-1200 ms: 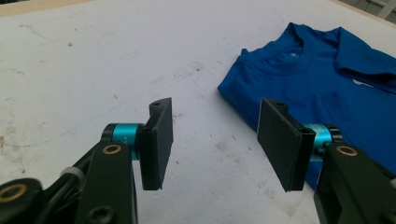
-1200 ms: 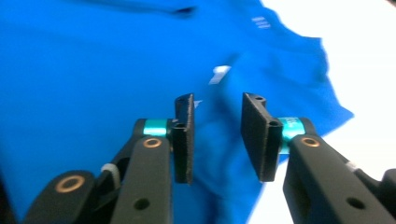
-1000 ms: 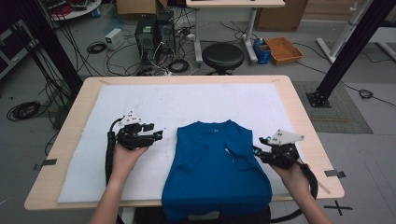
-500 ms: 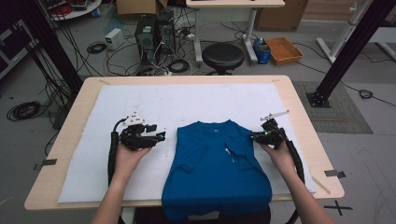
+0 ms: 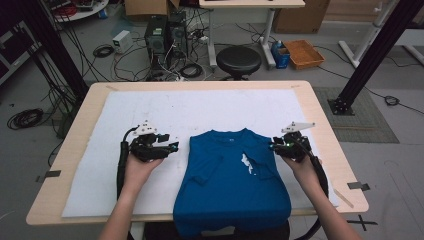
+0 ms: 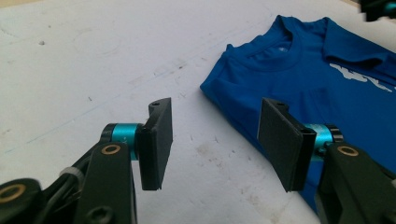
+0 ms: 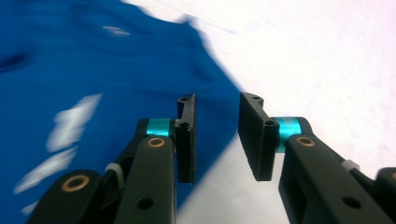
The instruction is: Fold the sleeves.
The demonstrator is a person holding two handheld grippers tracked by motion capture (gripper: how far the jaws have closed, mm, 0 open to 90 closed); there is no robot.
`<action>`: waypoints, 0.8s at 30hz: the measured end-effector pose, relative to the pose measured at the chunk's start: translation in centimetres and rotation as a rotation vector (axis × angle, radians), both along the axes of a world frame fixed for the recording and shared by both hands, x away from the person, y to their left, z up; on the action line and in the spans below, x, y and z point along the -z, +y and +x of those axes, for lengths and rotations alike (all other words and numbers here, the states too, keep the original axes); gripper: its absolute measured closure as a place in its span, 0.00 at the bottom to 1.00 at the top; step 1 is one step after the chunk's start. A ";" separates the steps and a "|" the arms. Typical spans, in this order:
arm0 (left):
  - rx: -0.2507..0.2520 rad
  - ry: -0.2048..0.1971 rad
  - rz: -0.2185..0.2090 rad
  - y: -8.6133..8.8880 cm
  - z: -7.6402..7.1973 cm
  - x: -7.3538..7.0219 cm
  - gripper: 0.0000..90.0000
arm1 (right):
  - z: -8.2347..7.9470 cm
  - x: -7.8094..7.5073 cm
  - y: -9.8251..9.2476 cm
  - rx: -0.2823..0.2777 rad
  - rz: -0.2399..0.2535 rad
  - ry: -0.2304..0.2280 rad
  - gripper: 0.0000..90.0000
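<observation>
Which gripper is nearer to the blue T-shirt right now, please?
Right. The right gripper sits at the edge of the blue T-shirt, by its shoulder; the left gripper rests on the white mat, a gap away from it.

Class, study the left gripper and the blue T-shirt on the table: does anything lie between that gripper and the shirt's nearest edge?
Nothing visible does. The left gripper hangs with jaws open over bare white mat, beside the blue T-shirt. In the left gripper view, only mat lies between its jaws and the shirt's folded edge.
</observation>
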State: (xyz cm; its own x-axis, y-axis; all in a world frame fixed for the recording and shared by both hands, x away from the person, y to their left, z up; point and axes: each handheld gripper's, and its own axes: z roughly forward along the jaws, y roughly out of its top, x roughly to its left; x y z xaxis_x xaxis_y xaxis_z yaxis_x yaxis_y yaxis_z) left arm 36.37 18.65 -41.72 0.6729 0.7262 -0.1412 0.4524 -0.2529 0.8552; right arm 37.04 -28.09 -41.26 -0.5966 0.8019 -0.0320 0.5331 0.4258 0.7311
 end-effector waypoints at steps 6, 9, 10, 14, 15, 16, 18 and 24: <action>-0.003 0.001 0.001 0.0 0.0 0.1 0.50 | -6.4 0.0 2.2 -0.172 0.005 0.001 0.82; 0.003 -0.002 -0.001 -0.2 -0.1 0.0 0.50 | -6.8 1.0 2.6 -0.167 0.008 0.050 0.81; 0.003 -0.002 0.001 -0.2 -0.1 0.0 0.50 | -6.6 1.2 2.6 -0.169 0.010 0.066 0.80; 0.003 0.001 0.005 -0.1 -0.1 0.0 0.50 | -6.3 2.2 3.2 -0.175 -0.026 0.103 0.81; 0.000 0.000 0.001 -0.1 -0.1 0.0 0.50 | -6.3 2.5 3.4 -0.178 -0.051 0.101 0.84; 0.000 0.001 0.003 0.0 -0.1 0.0 0.50 | -6.3 2.5 3.4 -0.174 -0.050 0.096 0.89; 0.000 0.001 0.001 0.0 -0.1 0.0 0.50 | -6.3 2.3 3.3 -0.182 -0.052 0.088 0.94; 0.000 0.002 0.002 0.0 -0.1 0.1 0.50 | -7.4 1.5 3.2 -0.196 -0.040 0.030 0.96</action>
State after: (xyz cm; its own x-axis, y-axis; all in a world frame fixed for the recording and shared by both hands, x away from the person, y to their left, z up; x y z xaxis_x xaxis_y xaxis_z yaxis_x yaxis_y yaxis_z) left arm 36.32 18.69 -41.79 0.6729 0.7262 -0.1409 0.4540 -0.2551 0.8537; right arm 29.63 -24.89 -42.77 -0.7420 0.6691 -0.0419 0.4584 0.5520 0.6965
